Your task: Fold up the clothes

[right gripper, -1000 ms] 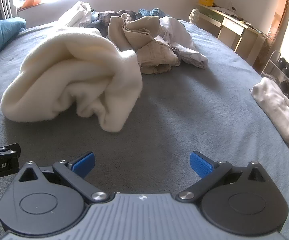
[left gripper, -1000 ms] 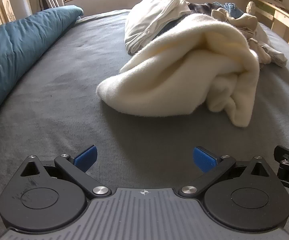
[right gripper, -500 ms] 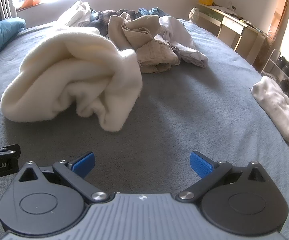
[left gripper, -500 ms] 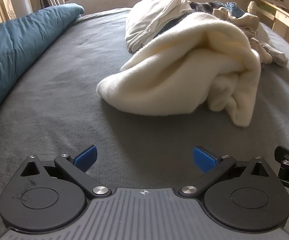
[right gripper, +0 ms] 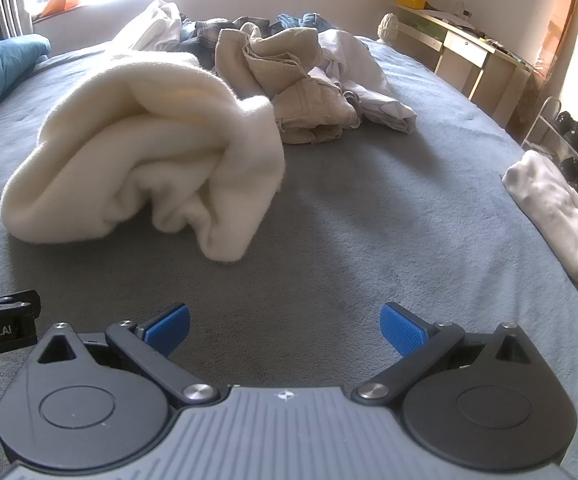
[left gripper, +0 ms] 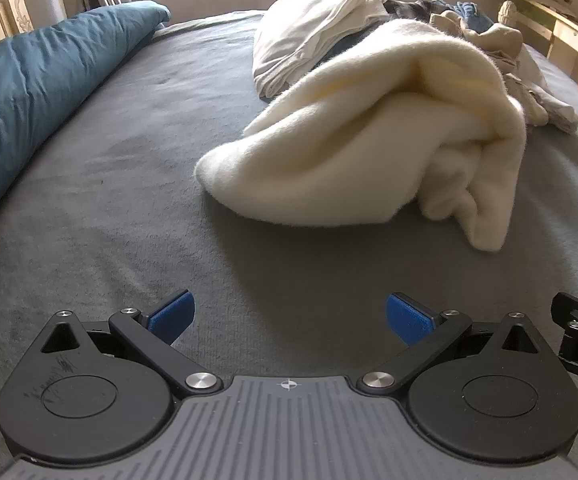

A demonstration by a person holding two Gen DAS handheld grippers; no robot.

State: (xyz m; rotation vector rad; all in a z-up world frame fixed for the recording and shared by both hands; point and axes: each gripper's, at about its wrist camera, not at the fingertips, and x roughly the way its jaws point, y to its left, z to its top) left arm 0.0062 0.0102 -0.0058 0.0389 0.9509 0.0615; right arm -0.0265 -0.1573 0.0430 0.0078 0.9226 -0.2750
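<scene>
Both units low over the grey bed (left gripper: 121,184), side by side, pointing the same way. Left hand-held gripper (left gripper: 289,314): jaws spread wide, nothing between pads. Right hand-held gripper (right gripper: 285,324): same, wide and empty. Each unit's edge shows at the frame margin of the other's view.

Task item nearest: cream fleece (left gripper: 369,152), ahead and right of the left unit, ahead and left of the right unit, apart from both. It lies bunched and rolled on itself, 1 loose corner hanging toward the units. Not a flat fold.

Beyond the fleece: mixed pile (right gripper: 301,76) of tan, white and dark garments, crumpled, unsorted. Well to the right of the right unit: white stack (right gripper: 549,208) near the bed edge, looks squared off, prob. folded. Far left of the left unit: teal duvet (left gripper: 37,92).

Step in hand, as judged: between garments, approach to the fleece. 1 item looks done, fleece and pile not.

Next move calls for: both units forward, 1 edge or corner each, then lift and spread flat. Fleece is thick and soft, so pads need a deep bite on a single layer; which layer is outermost can't be read from here.
</scene>
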